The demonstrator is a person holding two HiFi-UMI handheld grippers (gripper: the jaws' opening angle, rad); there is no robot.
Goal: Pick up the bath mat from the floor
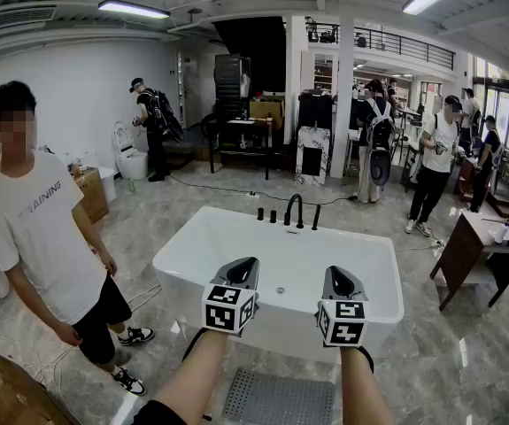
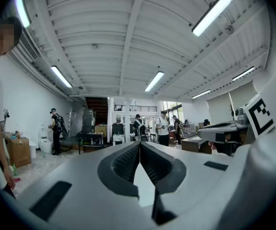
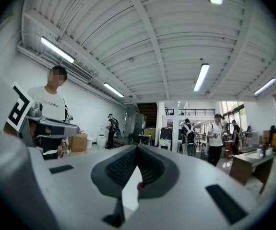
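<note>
Where the bathtub [image 1: 236,230] stands, bath mat [image 1: 276,400] lies beside.

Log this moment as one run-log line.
left tongs: shut, empty | right tongs: shut, empty | both: level, facing bathtub | bath mat: on floor, not yet picked up

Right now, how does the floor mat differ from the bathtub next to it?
The bathtub is white and smooth; the mat is grey with a dotted grid texture. The bathtub is a raised, deep basin; the mat lies flat on the floor. Both are roughly rectangular.
</note>
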